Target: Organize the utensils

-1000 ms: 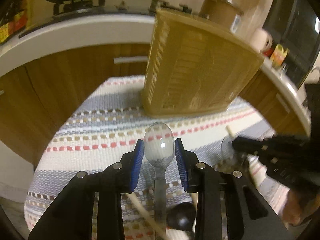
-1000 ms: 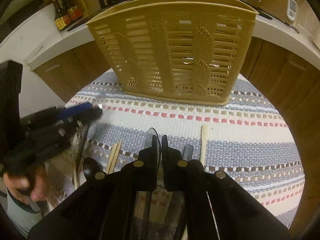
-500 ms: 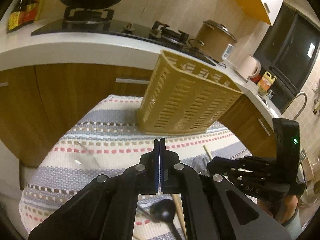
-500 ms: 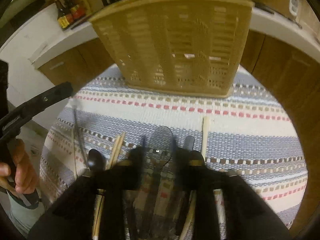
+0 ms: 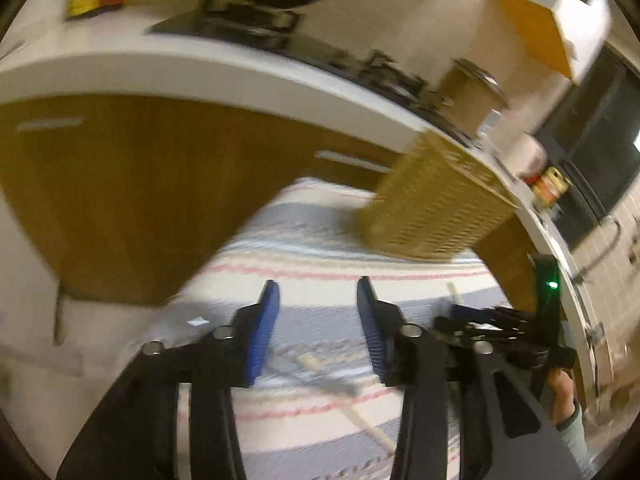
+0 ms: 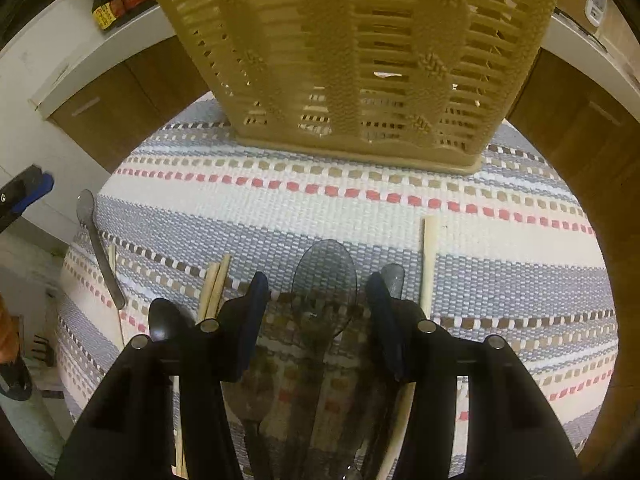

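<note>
Both grippers stand open now, where half a second ago the left one was shut with its pads together; the right one's fingers, blurred then, are now sharp.

Left gripper point(image 5: 318, 304): blue pads parted wide, nothing between them. Its view is motion-blurred. It hangs over the striped cloth point(image 5: 320, 248) on the tabletop, with a pale chopstick point(image 5: 344, 400) lying on the cloth below and running toward 5 o'clock. The tan slatted basket point(image 5: 436, 216) stands at about 2 o'clock from it. The right gripper's black body shows at 3 o'clock, with a green light lit on it.

Right gripper point(image 6: 318, 294): fingers spread apart, holding nothing. A translucent grey spoon point(image 6: 325, 276) lies flat on the cloth between the two pads, bowl toward 12 o'clock, handle running back under the gripper. Whether the pads touch it cannot be told.

Other utensils on the cloth, right wrist view:
- a second clear spoon bowl point(image 6: 393, 276) just beside the right finger;
- a single chopstick point(image 6: 429, 264) at 2 o'clock, lying lengthwise;
- a pair of chopsticks point(image 6: 214, 288) at 10 o'clock, touching each other;
- a black spoon point(image 6: 164, 324) at 9 o'clock;
- a grey spoon point(image 6: 98, 248) near the cloth's left edge, with another chopstick just beside it.

The basket stands upright at 12 o'clock at the far side of the cloth, well apart from the utensils. Its contents cannot be made out through the slats.
</note>
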Motion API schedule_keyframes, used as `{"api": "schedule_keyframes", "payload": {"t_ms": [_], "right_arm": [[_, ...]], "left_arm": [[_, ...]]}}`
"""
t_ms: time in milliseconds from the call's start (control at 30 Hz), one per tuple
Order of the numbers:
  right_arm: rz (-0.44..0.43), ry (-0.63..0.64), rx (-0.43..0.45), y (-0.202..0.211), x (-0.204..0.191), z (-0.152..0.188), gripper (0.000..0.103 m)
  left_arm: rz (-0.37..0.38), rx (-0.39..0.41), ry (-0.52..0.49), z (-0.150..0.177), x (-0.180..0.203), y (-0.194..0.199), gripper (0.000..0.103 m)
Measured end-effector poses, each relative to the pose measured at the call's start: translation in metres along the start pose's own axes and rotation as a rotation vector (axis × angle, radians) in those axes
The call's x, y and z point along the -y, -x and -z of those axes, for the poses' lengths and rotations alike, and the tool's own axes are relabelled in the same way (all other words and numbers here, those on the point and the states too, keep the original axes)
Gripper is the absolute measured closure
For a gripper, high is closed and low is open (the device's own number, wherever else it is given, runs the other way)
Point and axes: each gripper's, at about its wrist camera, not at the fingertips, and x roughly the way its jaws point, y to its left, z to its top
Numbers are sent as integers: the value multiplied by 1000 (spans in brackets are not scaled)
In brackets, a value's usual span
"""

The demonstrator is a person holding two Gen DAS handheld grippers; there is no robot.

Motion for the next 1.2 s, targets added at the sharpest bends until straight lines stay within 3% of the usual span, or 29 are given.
{"api": "schedule_keyframes", "payload": {"t_ms": [133,267,400,500,700,900,1200], "right_arm": [[-4,-2,-3,-2,-2,1,55],[7,-1,-11,-2,-3,1,55],[9,-7,-24,-2,-3,-2,55],[5,-3,-25,-3,-5,-3,55],[-10,2,-16,-3,-4,-2,55],[-14,18,-13,-4,-5,-1,55],[-16,24,-12,-5,-6,-2,55]], "left_arm": [[-75,-29,110,2,-34,-6,56],[-84,-87,189,4,-46,-25,56],[-157,-135,227,8,-47,-41,55],[-248,-121,205,8,-45,-42,55],[-200,-100,152,6,-35,-31,55],[-311,-79,182,7,-46,-19,51],[-349,-129,195,-7,-46,-60,49]]}}
